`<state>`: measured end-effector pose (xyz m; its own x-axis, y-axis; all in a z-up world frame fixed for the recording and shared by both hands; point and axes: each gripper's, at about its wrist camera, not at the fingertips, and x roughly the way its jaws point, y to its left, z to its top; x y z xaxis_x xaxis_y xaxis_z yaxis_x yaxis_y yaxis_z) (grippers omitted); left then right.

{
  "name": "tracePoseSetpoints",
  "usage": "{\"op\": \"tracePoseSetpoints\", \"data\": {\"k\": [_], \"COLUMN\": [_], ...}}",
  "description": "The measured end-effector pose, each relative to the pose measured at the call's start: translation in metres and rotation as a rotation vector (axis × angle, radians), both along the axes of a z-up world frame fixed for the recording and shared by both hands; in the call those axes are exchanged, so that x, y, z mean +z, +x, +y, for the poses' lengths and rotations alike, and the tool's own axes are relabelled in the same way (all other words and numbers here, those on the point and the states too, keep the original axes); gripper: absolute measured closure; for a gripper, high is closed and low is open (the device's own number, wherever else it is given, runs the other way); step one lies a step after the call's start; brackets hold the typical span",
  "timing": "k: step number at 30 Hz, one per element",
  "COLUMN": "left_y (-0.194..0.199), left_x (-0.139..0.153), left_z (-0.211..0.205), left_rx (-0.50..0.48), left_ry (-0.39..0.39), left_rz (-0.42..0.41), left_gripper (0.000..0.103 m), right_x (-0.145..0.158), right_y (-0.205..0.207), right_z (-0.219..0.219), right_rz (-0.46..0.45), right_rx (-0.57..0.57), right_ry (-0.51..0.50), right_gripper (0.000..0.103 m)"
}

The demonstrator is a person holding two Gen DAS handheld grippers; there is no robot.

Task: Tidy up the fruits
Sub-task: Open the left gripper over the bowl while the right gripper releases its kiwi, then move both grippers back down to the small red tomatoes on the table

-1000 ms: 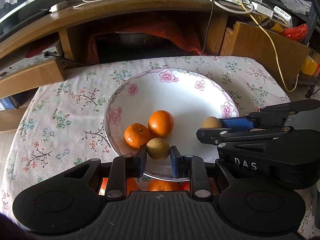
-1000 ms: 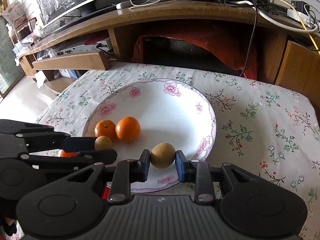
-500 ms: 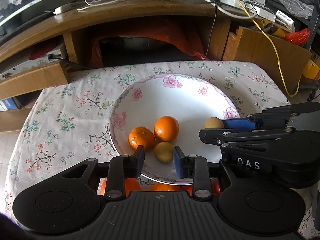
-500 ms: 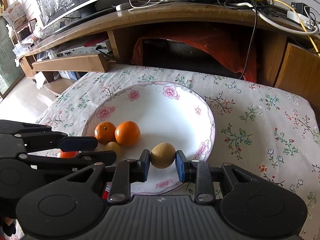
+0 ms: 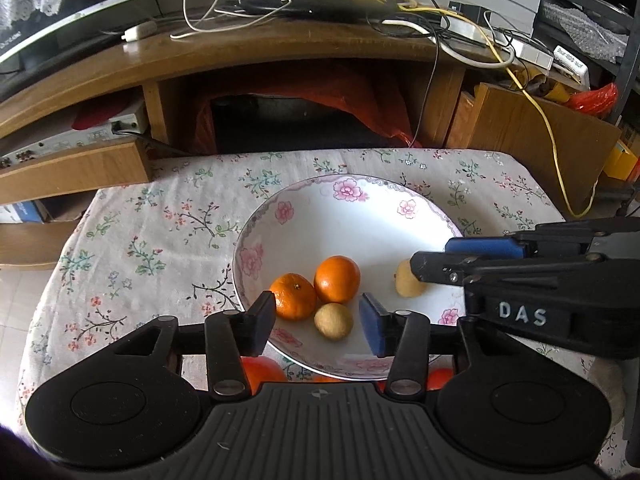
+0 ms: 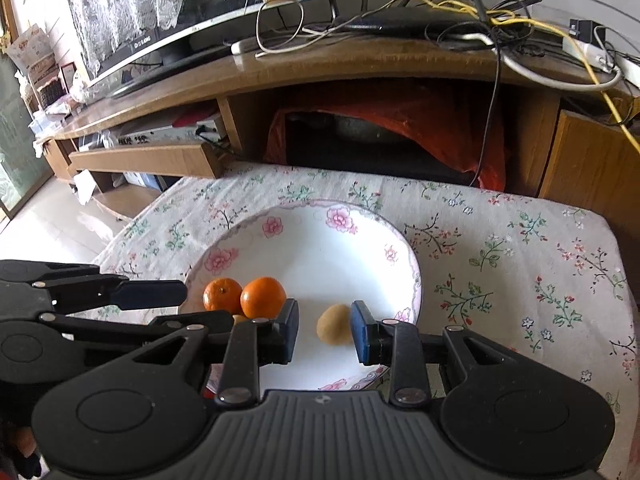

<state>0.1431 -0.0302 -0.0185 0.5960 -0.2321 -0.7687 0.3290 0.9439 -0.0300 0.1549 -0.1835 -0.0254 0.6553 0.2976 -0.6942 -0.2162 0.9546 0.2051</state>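
With both brown fruits resting in the plate [image 5: 256, 240] beside the oranges [image 5: 337, 279], the opening left gripper [image 5: 318, 322] and released right gripper [image 6: 325, 332] needed to lift straight clear.

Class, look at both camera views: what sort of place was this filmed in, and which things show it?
Probably a home living room: a television on a long wooden cabinet, and a low table under a floral cloth holding a flowered plate.

Plate [image 5: 256, 240]: one; oranges [image 5: 337, 279] in it: two; brown fruits [image 5: 333, 321]: two
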Motion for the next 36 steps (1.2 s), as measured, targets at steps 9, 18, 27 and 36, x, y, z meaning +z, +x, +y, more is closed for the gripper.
{"op": "tracePoseSetpoints", "data": {"k": [9,18,27,36], "left_y": [-0.015,-0.029,-0.048,-0.067], "left_x": [0.008,0.013,0.014,-0.008], "left_z": [0.001,0.017,0.027,0.007], "left_rx": [-0.023,-0.001,-0.003,-0.093], "left_ry": [0.003,-0.004,-0.025,-0.010], "left_rz": [-0.018,-0.014,0.015,0.086], "left_gripper": [0.044,0.043,0.041,0.041], "right_x": [0.016,0.014,0.007,0.002], "right_y": [-0.018,-0.038,-0.062,-0.077], "right_z": [0.002,0.005,0.010,-0.004], "right_rz": [-0.026,-0.007,0.025,0.065], "right_rx": [0.002,-0.004,0.006,-0.047], "right_ry": [0.011,0.005,0.003,-0.009], "right_gripper": [0.074,0.074,0.073,0.073]}}
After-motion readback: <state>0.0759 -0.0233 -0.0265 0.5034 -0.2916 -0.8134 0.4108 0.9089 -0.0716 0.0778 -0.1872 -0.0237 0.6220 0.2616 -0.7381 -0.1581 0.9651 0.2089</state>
